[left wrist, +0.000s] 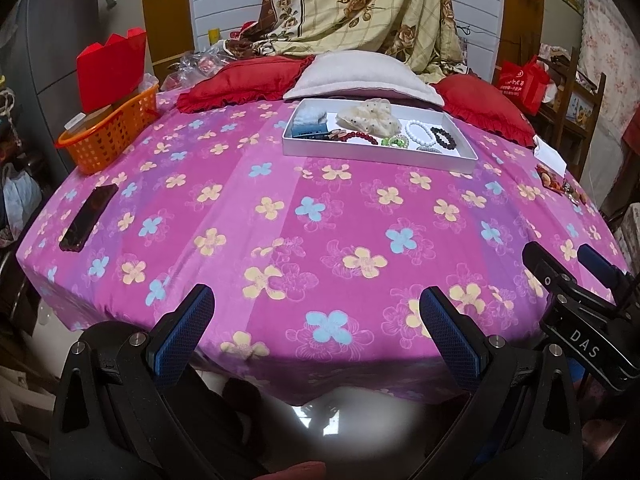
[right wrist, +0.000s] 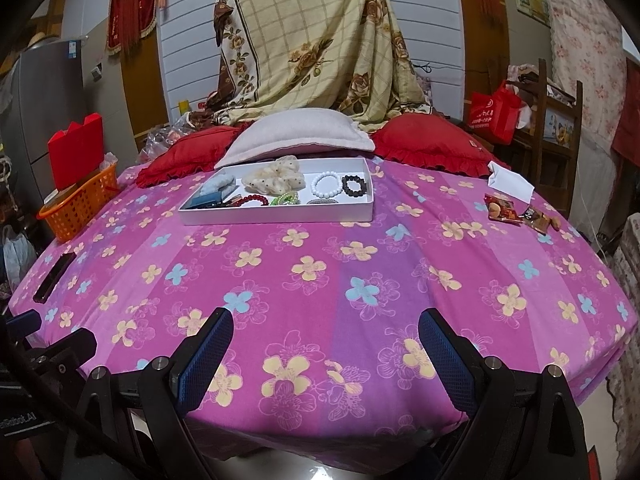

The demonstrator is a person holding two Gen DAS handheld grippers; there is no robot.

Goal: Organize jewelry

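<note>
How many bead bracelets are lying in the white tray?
4, perhaps more hidden. White bracelet and black bracelet lie side by side at the right of the white tray; red bracelet and green bracelet lie nearer its front wall.

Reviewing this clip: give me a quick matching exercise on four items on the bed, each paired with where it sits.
Things:
1. white bead bracelet
2. phone
3. orange basket
4. snack packets

Places:
A. on the bedspread, right side
B. inside the white tray
C. left edge of the bed, far end
D. flat on the bedspread, left side

Pairs: 1-B, 2-D, 3-C, 4-A
</note>
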